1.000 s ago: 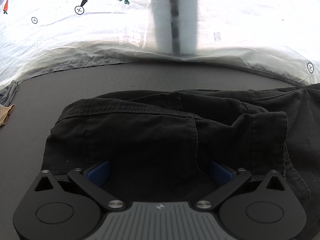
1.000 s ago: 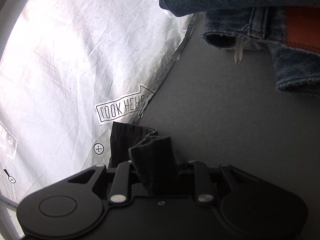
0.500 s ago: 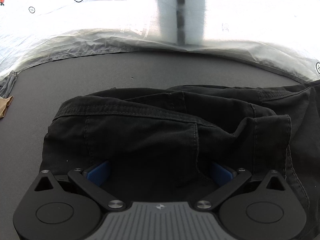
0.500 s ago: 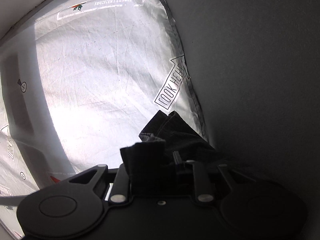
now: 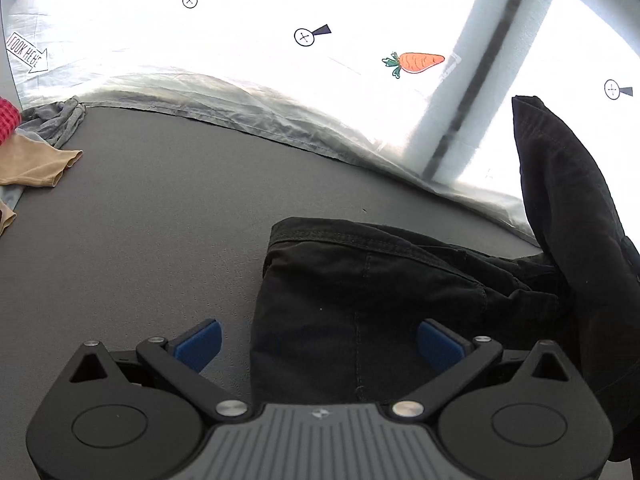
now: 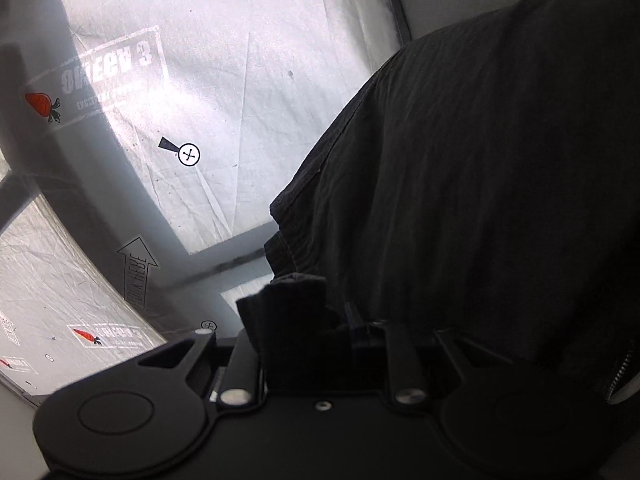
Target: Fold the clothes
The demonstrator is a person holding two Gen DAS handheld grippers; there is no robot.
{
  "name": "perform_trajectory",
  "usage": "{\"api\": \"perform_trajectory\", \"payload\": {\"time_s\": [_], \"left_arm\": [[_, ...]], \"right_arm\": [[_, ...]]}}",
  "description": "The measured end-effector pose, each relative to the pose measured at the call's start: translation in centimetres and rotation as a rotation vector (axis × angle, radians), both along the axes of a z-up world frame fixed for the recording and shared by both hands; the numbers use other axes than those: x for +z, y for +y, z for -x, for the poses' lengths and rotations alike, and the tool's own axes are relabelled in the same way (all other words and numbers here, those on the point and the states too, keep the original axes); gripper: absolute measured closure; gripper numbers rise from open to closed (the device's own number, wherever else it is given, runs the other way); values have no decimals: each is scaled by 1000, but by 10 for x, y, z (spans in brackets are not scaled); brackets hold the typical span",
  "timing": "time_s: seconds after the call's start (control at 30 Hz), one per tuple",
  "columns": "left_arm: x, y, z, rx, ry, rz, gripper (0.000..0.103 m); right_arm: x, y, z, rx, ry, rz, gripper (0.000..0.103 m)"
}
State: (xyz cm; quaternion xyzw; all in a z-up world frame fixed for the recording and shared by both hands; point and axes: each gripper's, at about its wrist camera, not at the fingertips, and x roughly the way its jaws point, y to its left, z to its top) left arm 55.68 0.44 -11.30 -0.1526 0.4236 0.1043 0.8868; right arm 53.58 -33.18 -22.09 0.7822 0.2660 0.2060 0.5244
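Clamping blk garment [image 6: 480,184] edge: R gripper [image 6: 316,336] | L gripper [image 5: 318,340] spread wide, garment's corner btwn fingers

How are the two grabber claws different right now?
The left gripper is open, its blue pads spread wide and holding nothing, above the black trousers lying on the grey table. The right gripper is shut on a bunch of the same trousers, lifting that end up. Both have black bodies.
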Motion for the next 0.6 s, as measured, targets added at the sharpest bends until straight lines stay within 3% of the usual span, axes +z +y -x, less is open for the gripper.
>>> {"api": "perform_trajectory", "payload": {"time_s": [0.17, 0.33, 0.4, 0.43, 0.5, 0.53, 0.6], "left_arm": [[6, 60, 39, 44, -13, 23, 0], [-13, 97, 51, 70, 34, 24, 0], [-16, 107, 53, 85, 22, 47, 0], [-16, 111, 54, 86, 5, 66, 0], [-16, 116, 55, 99, -23, 98, 0], [-16, 116, 54, 106, -30, 112, 0], [-18, 116, 53, 116, -44, 138, 0]], "right_arm": [[-8, 81, 15, 141, 27, 23, 80], [-25, 133, 37, 284, 107, 337, 79], [-28, 139, 42, 296, 119, 361, 80], [-24, 138, 41, 296, 129, 361, 78], [-10, 139, 39, 309, 121, 397, 65], [-3, 140, 38, 316, 109, 414, 52], [7, 143, 41, 324, 93, 425, 49]]}}
